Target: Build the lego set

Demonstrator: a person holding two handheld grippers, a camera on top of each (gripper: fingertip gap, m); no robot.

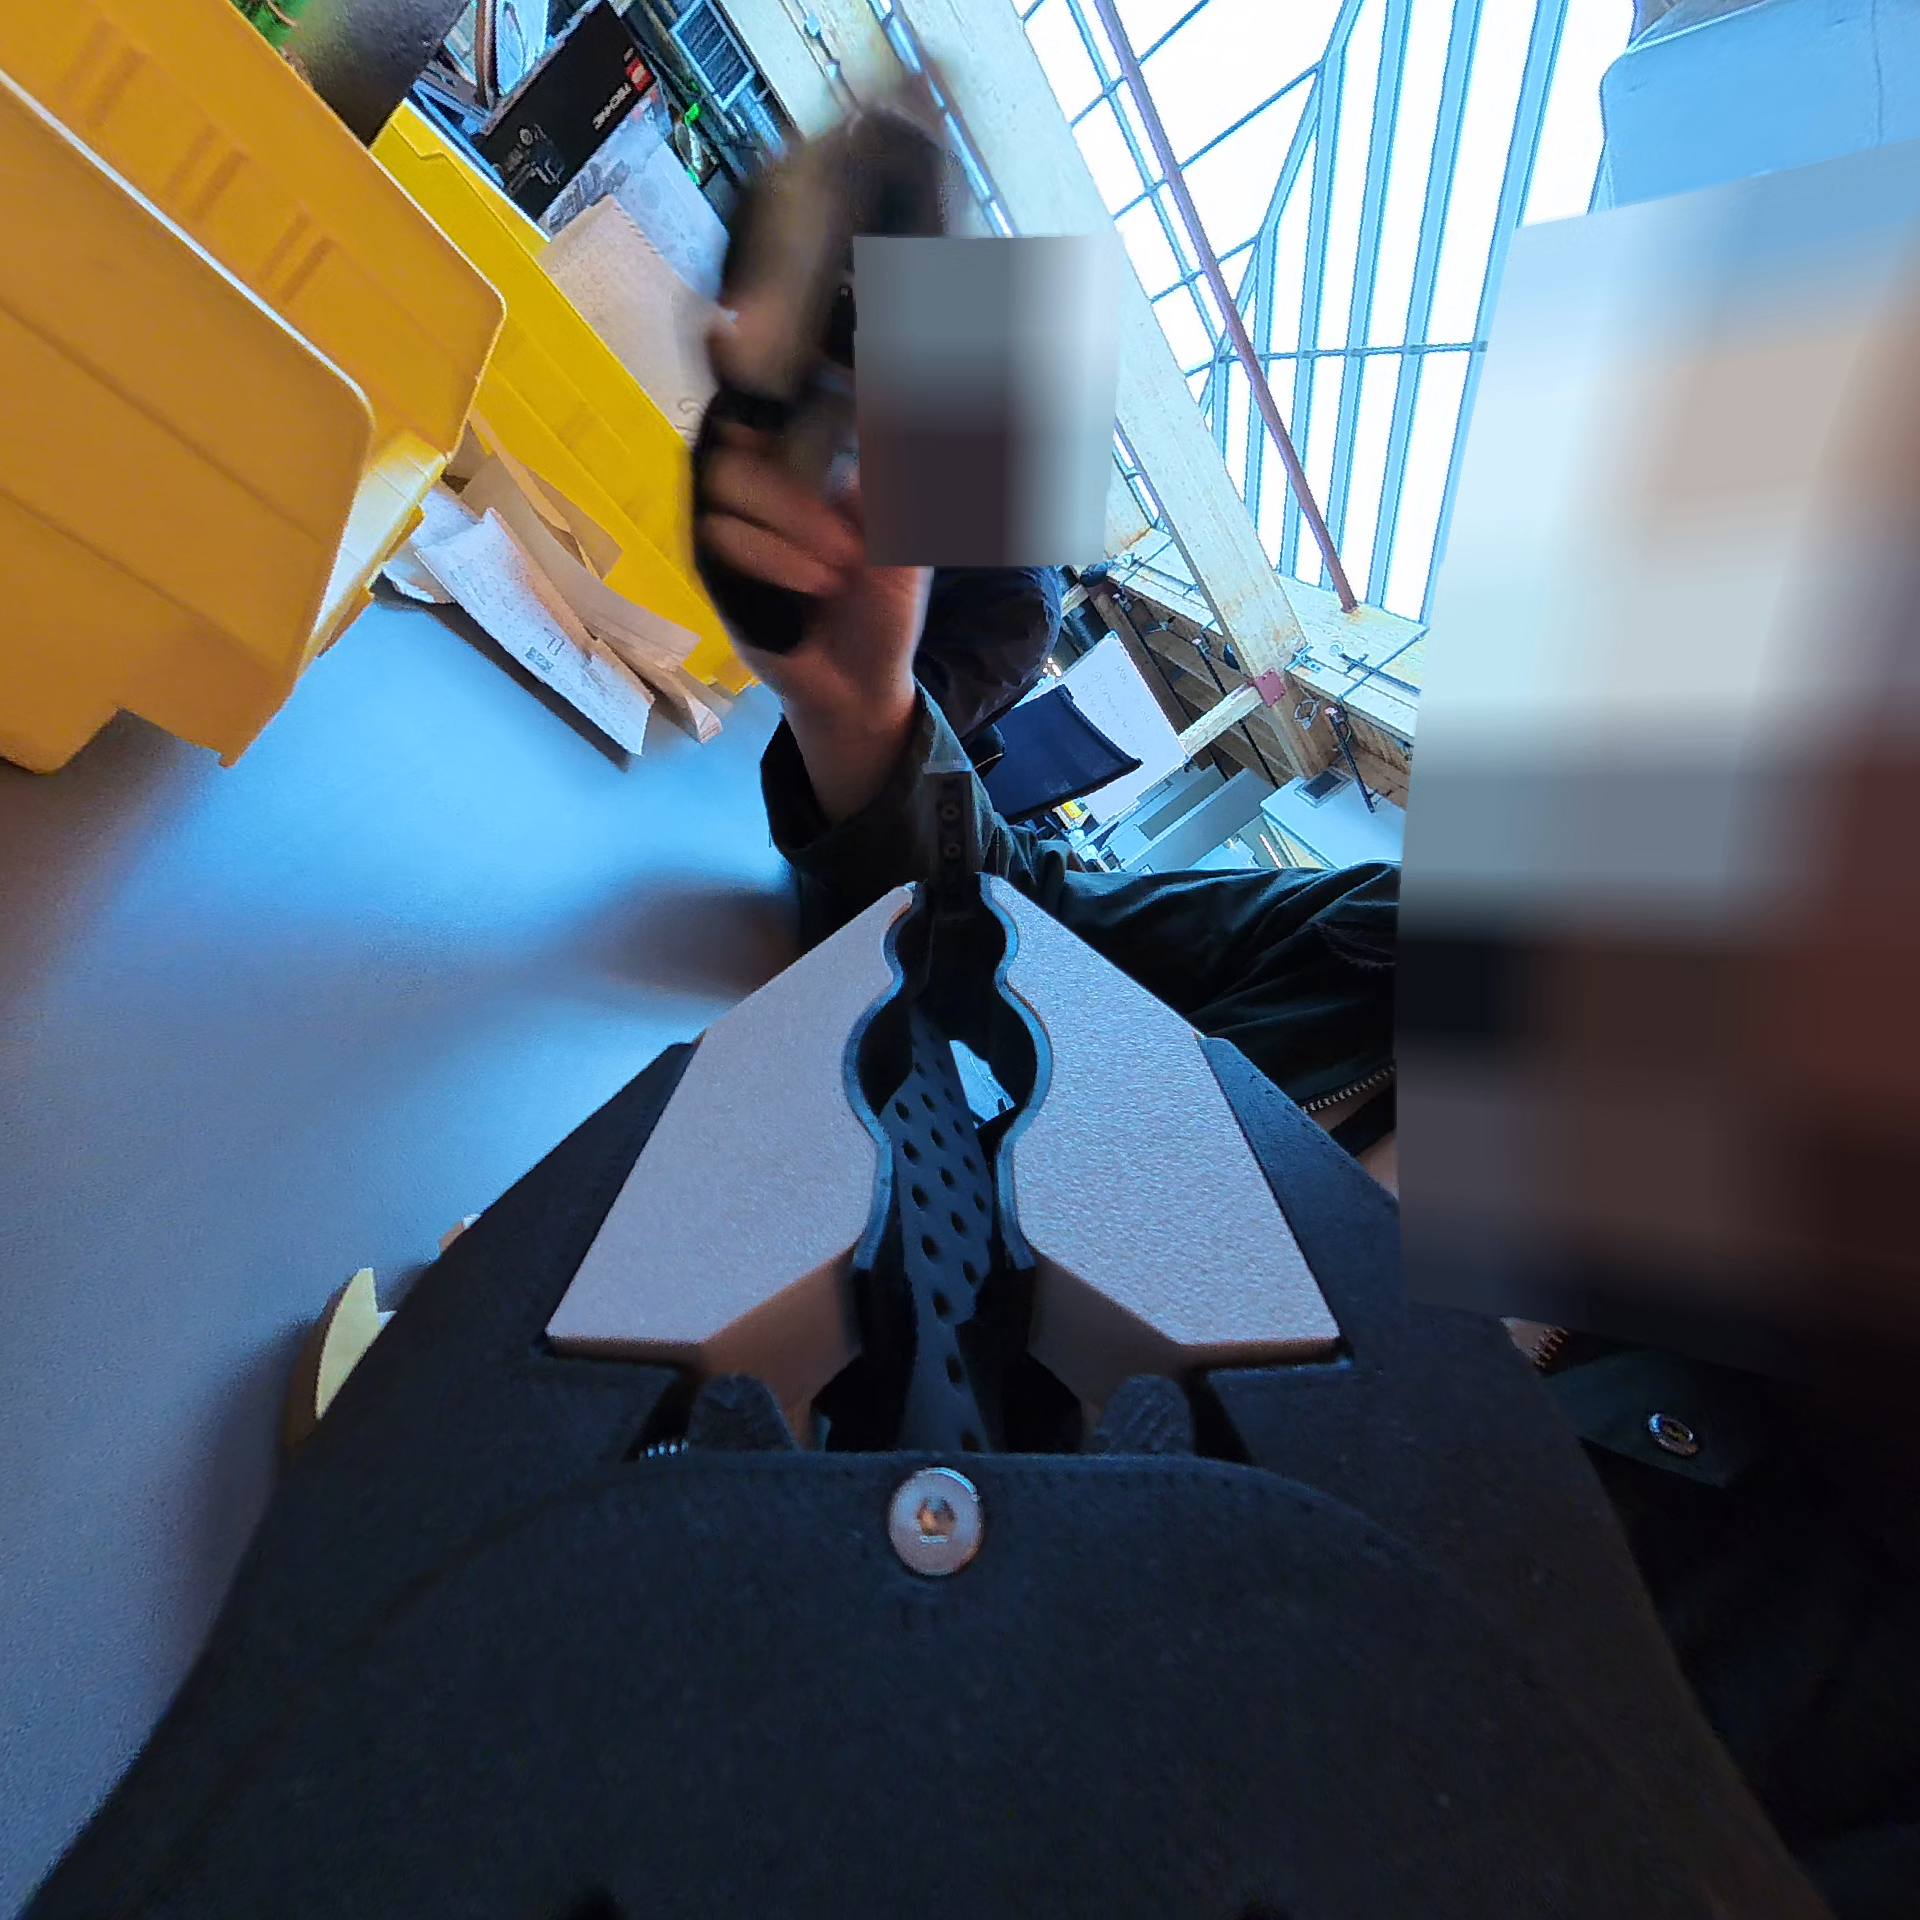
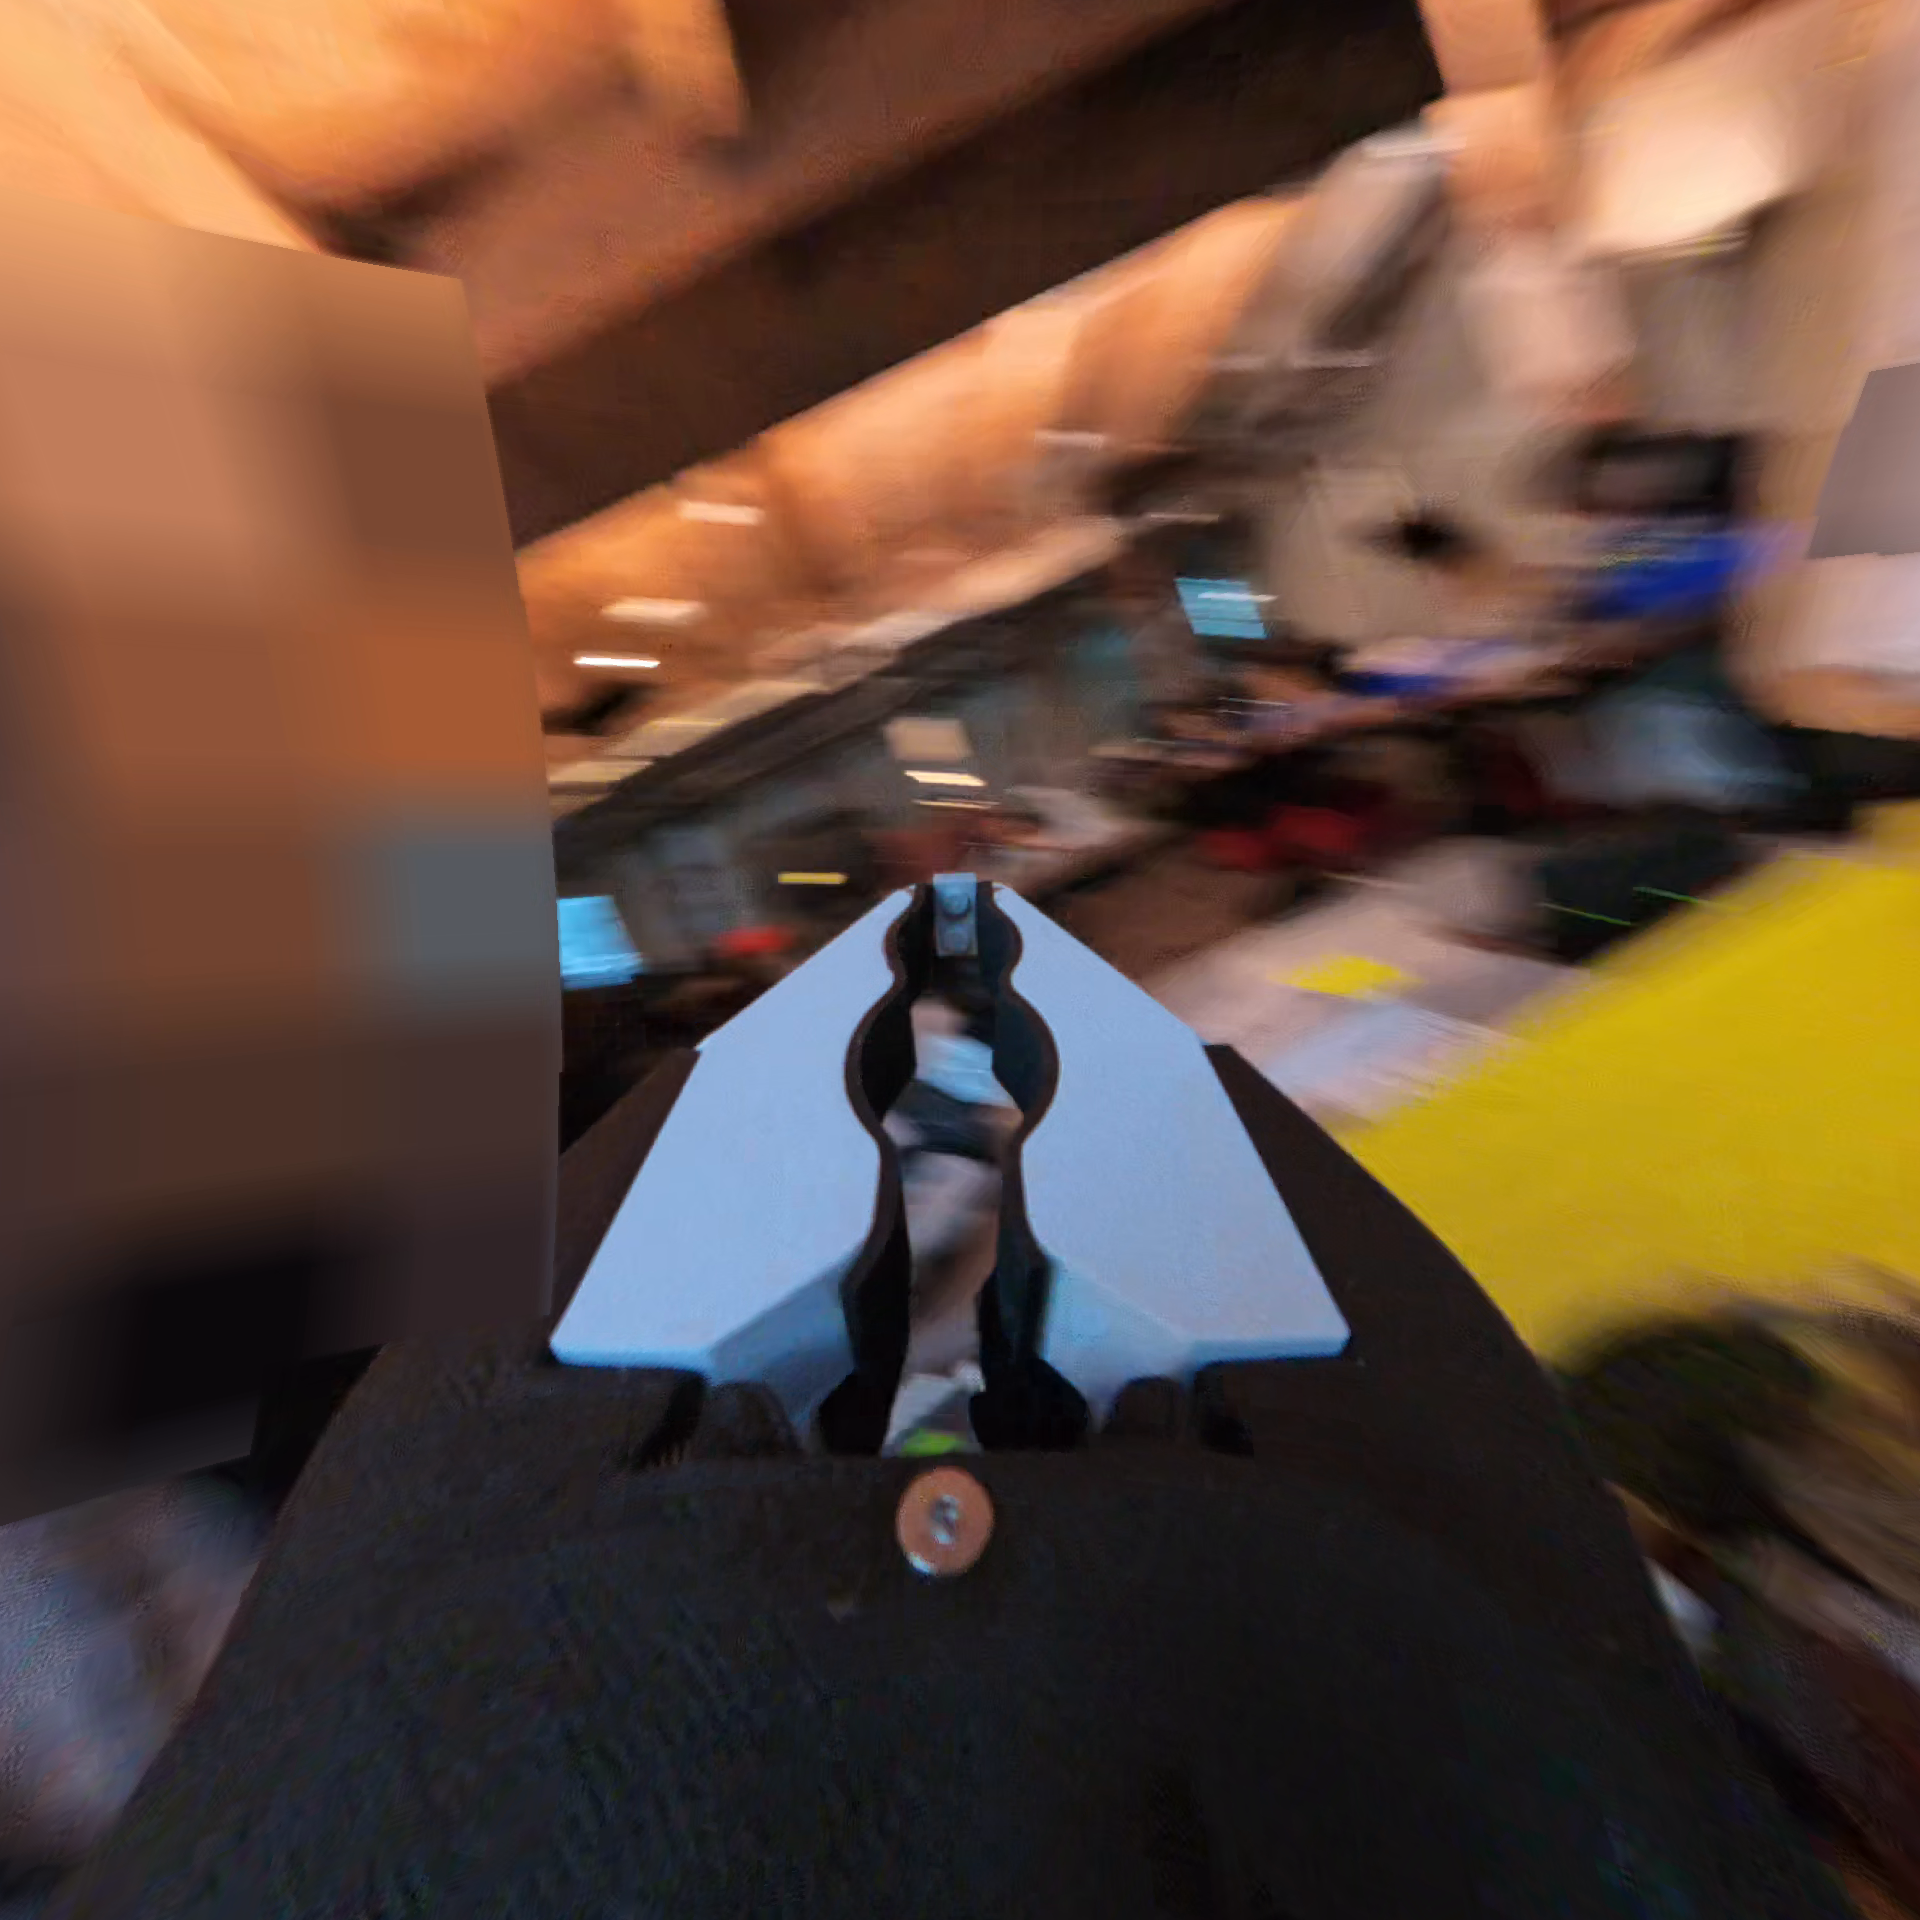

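Observation:
My left gripper (image 1: 948,896) is shut on a long black lego beam with holes (image 1: 943,1164); the beam runs back between the pads and its end sticks out past the fingertips. It is raised and tilted above the grey table (image 1: 312,987). The other gripper (image 1: 800,343) shows blurred higher up, held in a person's hand. My right gripper (image 2: 954,904) is shut on a small grey lego plate with two studs (image 2: 954,914), pinched at the very tips. The right wrist view is heavily motion-blurred and points out into the room.
Yellow storage bins (image 1: 208,416) stand at the table's left and back, with paper sheets and cardboard (image 1: 540,613) between them. A yellow bin (image 2: 1610,1122) shows blurred at the right of the right wrist view. A person's dark sleeve (image 1: 1143,935) lies beyond my left fingertips. Left tips to right tips: about 15 centimeters.

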